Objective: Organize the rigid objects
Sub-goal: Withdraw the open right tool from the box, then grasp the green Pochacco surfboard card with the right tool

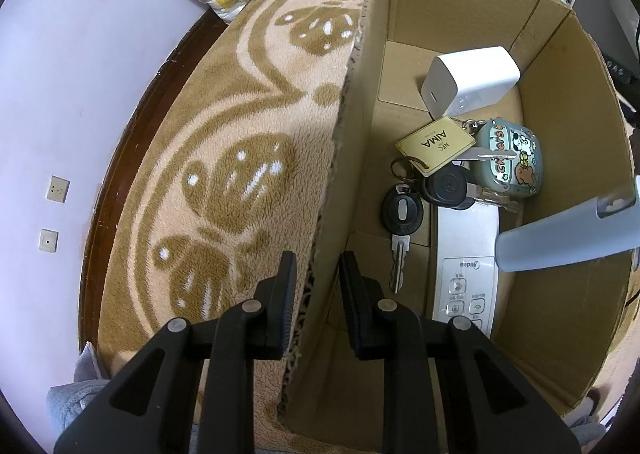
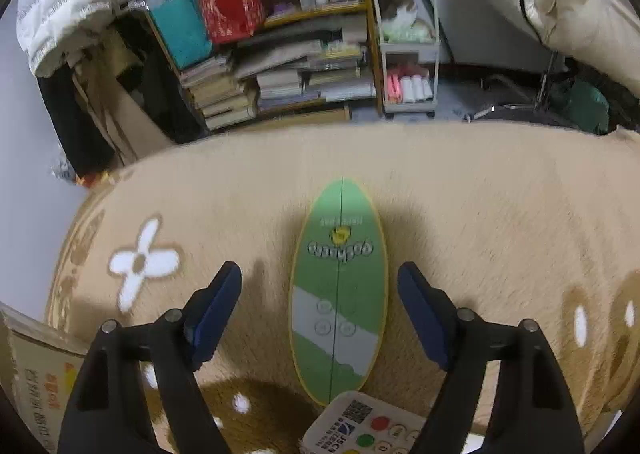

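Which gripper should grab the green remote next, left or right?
Right. The right gripper is open, straddling the green remote on the blanket. The left gripper straddles the box wall.

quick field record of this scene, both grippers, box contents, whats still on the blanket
left gripper: jaws straddle the cardboard box wall, not clearly clamped
right gripper: open, either side of the green remote
in box: white charger, keys with yellow tag, cartoon case, white remote
on blanket: green remote, second remote at bottom edge
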